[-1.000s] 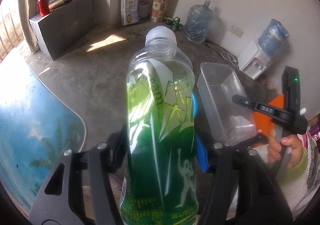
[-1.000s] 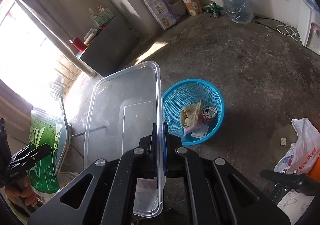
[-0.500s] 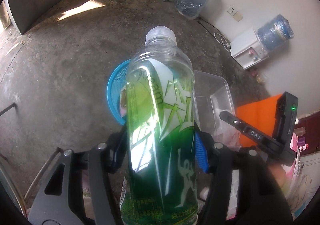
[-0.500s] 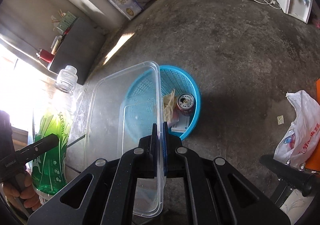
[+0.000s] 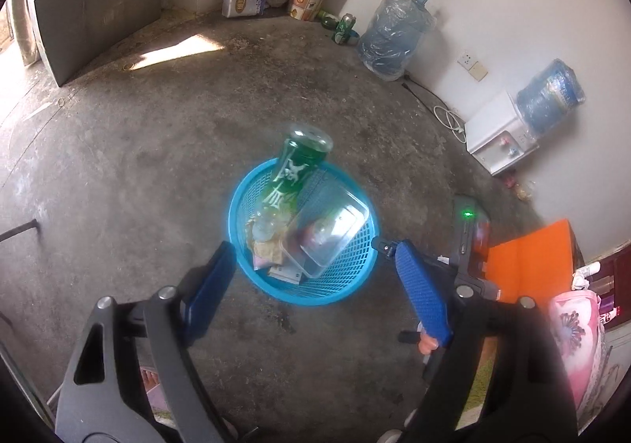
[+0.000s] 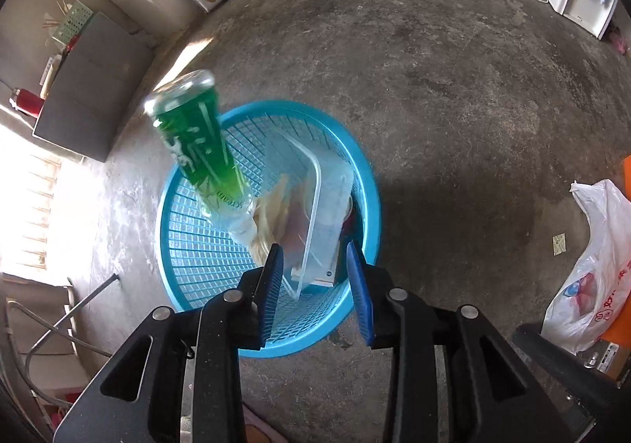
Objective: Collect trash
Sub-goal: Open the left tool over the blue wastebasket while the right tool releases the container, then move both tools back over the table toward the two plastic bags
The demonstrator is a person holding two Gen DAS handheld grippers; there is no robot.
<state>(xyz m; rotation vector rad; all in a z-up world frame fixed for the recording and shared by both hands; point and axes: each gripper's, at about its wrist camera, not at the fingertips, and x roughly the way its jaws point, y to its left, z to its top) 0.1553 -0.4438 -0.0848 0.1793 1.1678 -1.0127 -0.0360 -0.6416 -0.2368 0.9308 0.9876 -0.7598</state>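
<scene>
Green bottle point(image 5: 294, 175) neck-down in blue mesh basket point(image 5: 347, 277)

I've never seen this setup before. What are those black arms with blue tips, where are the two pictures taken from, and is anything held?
They are two handheld grippers, each with a fisheye camera looking along its fingers. In the left view, the left gripper stands open and empty. In the right view, the right gripper has just been opening and grips nothing. Below sits a round blue plastic basket on the concrete floor. A green drink bottle, neck down, and a clear plastic container are in it, among paper scraps.
</scene>
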